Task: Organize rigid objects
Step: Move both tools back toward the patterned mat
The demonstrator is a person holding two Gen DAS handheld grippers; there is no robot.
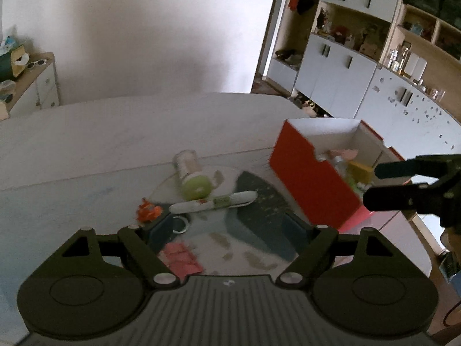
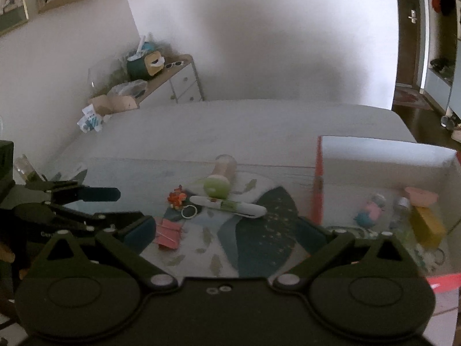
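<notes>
Left gripper [image 1: 227,225] is wide open and empty; right gripper [image 2: 227,230] likewise, near the red box [image 1: 311,178]. White pen-like tube [image 1: 213,201] lies just ahead of the left one on the mat [image 1: 259,201], long axis crosswise. Beyond it, a smooth green-capped jar [image 1: 191,174] on its side. Orange charm [image 1: 148,212], pink clip [image 1: 181,258] nearby.

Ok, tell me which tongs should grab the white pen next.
Probably left: the white pen lies just ahead of the open left tongs, while the right tongs hover by the red box.
</notes>
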